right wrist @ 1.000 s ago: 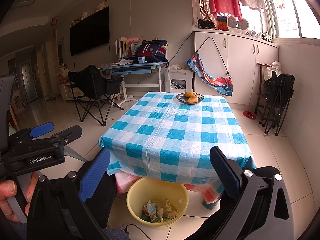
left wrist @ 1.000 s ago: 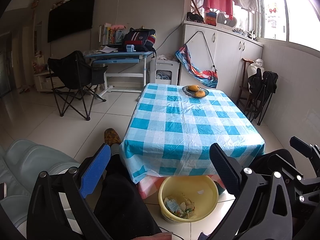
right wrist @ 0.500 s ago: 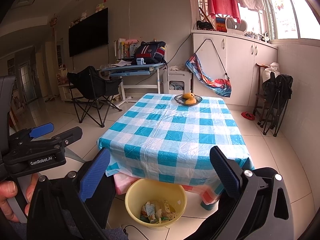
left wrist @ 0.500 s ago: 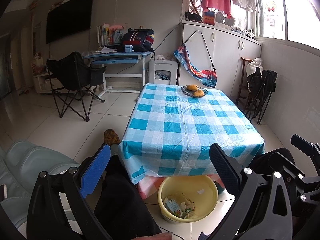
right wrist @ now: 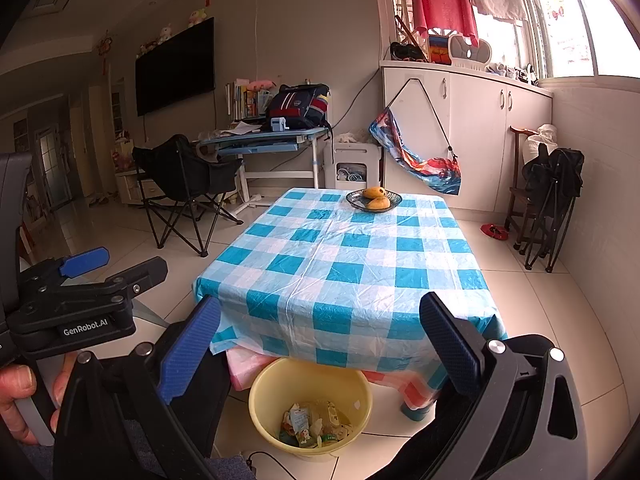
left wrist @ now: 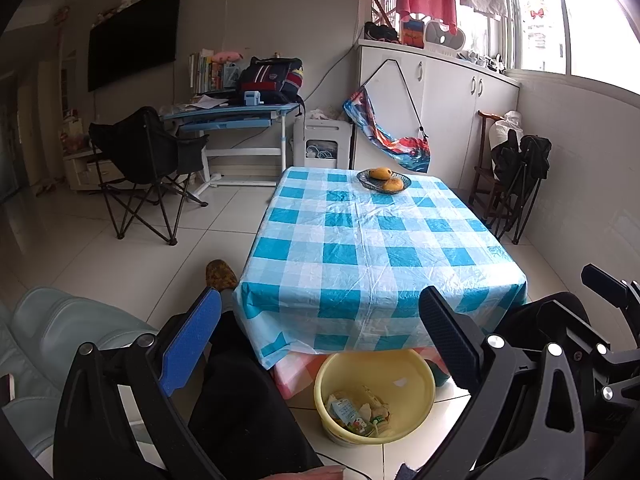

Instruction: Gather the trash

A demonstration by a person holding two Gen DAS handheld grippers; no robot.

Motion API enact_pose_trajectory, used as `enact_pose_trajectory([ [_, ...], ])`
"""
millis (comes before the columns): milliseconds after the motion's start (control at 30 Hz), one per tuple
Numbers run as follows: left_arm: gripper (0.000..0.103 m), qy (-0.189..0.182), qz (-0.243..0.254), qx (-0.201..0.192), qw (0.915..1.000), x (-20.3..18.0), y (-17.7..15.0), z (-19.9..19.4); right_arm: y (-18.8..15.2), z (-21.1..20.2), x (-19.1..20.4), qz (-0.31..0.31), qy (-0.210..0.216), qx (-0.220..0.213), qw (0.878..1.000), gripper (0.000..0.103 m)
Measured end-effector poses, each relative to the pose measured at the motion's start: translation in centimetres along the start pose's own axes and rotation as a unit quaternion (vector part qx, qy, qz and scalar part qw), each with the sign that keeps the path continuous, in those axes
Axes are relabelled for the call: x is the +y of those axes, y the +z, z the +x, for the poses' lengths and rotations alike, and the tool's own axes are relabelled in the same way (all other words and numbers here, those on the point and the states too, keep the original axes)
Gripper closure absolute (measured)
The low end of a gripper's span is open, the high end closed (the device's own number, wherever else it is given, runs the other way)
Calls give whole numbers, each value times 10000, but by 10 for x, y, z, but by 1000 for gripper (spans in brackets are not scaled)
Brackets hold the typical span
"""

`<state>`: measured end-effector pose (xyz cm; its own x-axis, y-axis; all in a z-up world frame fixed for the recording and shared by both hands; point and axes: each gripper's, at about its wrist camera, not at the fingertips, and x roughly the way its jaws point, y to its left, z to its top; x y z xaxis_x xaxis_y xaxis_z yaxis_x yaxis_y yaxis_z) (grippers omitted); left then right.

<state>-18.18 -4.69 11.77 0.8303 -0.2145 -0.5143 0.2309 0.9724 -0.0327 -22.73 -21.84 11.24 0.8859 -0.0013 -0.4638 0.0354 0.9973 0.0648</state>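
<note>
A yellow basin [left wrist: 416, 384] [right wrist: 272, 392] sits on the floor under the table's near edge, with crumpled wrappers and small cartons [left wrist: 356, 414] [right wrist: 312, 426] inside. My left gripper [left wrist: 320, 340] hangs open above and before the basin, nothing between its fingers. My right gripper [right wrist: 320, 340] is open too, held above the basin, empty. The left gripper's body [right wrist: 76, 304] shows at the left of the right wrist view, held by a hand [right wrist: 20, 396]. The blue-and-white checked tablecloth [left wrist: 372, 240] [right wrist: 348, 256] bears no trash that I can see.
A dark dish with orange fruit [left wrist: 383, 179] [right wrist: 374, 199] stands at the table's far end. A black folding chair [left wrist: 144, 160] and a blue desk [left wrist: 236, 114] are at back left, folded chairs [left wrist: 516, 176] by the right wall. A person's legs [left wrist: 240, 400] lie below the left gripper.
Both views have drifted slightly; the table and basin sit a little lower and further left in the right wrist view. Both grippers stay open and empty.
</note>
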Motion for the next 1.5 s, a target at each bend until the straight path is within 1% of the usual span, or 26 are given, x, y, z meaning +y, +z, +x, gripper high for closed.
enact_pose_trajectory([
  [600, 7, -4, -20, 7, 10000, -1, 1, 0, 1, 0, -3, 12, -16, -22, 10000, 8],
  [967, 7, -25, -30, 88, 10000, -3, -7, 4, -2, -1, -5, 13, -19, -7, 10000, 8],
  [1067, 7, -123, -84, 66, 9999, 0, -7, 5, -2, -1, -5, 19, -20, -4, 10000, 8],
  [1167, 7, -375, -347, -4, 9987, 8, -9, 5, -6, 0, -6, 40, -17, 16, 10000, 8],
  [1233, 7, -511, -467, 74, 9976, 11, -10, 7, -8, 0, -6, 51, -15, 22, 10000, 8],
  [1300, 7, -468, -381, 36, 9982, 8, -11, 6, -7, 1, -6, 40, -15, 18, 10000, 8],
  [1433, 7, -348, -51, -103, 9993, -4, -12, 1, -7, 1, -6, 41, -18, 21, 10000, 8],
  [1500, 7, -254, 44, -45, 9997, -5, -11, 4, -8, 0, -5, 45, -17, 21, 10000, 8],
])
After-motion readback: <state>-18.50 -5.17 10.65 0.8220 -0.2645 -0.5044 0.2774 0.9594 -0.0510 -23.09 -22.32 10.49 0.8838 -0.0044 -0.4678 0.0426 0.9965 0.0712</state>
